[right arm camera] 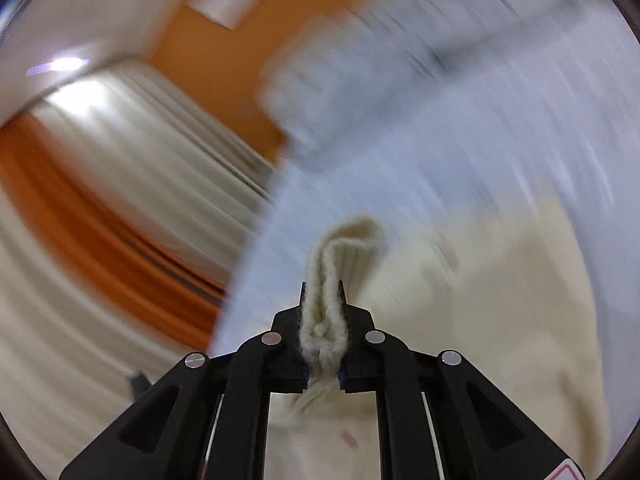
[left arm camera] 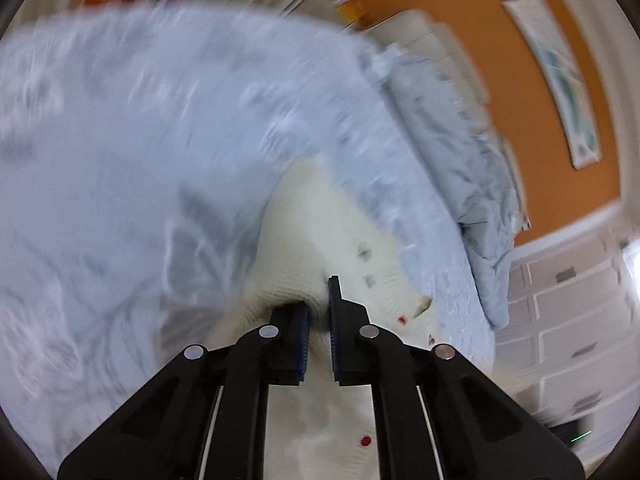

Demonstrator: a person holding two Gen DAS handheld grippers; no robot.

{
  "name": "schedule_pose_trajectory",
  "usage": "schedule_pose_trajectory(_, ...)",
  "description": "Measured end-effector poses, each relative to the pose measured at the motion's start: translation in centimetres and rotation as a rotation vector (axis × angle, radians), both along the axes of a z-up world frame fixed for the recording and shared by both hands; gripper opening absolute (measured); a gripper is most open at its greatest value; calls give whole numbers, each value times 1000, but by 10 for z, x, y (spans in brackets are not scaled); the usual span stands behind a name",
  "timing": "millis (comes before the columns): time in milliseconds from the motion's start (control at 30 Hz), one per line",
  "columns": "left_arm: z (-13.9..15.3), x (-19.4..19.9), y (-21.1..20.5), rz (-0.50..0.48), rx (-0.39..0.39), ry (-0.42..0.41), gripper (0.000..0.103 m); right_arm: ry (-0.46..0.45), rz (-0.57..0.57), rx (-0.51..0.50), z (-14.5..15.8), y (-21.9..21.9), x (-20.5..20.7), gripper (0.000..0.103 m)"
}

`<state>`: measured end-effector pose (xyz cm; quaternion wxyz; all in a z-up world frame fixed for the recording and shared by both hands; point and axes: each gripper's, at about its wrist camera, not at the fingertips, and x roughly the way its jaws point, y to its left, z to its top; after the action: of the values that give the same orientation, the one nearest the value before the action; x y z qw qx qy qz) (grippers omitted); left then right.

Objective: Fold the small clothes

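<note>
A cream knit garment [left arm camera: 320, 232] with small dark and red marks lies over a pale blue bedspread [left arm camera: 120, 140]. My left gripper [left arm camera: 318, 300] is shut on a fold of the garment; the cloth bunches between the blue pads. In the right wrist view the same cream knit [right arm camera: 500, 300] spreads to the right and below. My right gripper [right arm camera: 323, 300] is shut on a thick ribbed edge of the garment [right arm camera: 344, 248], which sticks up past the fingertips. Both views are blurred by motion.
A crumpled grey-blue duvet [left arm camera: 460, 160] lies along the bed's far side. An orange wall with a hanging picture [left arm camera: 560, 80] and white drawers [left arm camera: 568, 320] stand at the right. Pale curtains [right arm camera: 140, 152] and the bed's edge [right arm camera: 256, 240] show in the right wrist view.
</note>
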<state>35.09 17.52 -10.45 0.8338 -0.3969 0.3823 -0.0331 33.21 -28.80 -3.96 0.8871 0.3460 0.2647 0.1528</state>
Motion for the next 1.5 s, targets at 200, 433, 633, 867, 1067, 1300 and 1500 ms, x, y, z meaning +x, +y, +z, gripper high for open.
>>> schedule_pose_trajectory(200,-51,4,-30,-59,119,108,8,322,-81,-188,-96,-34,47,9)
schedule_pose_trajectory(433,-52,-4,-27,-61,100,43,15,343,-123,-220,-102,-21,9,23)
schedule_pose_trajectory(633,-63,-3,-6,-18,-48,38,18,360,160,30,-133,74,-6,36)
schedule_pose_trajectory(867,-65,-4,-12,-24,6,43,20,366,268,119,-151,182,46,35)
schedule_pose_trajectory(1067,-65,-4,-18,-43,72,46,19,354,19,112,-145,89,56,0)
schedule_pose_trajectory(1300,-65,-11,-26,-61,165,-26,19,346,-277,67,-130,-58,-5,23)
schedule_pose_trajectory(1500,-67,-17,-30,-50,197,-83,19,375,-277,-90,-130,-32,10,60)
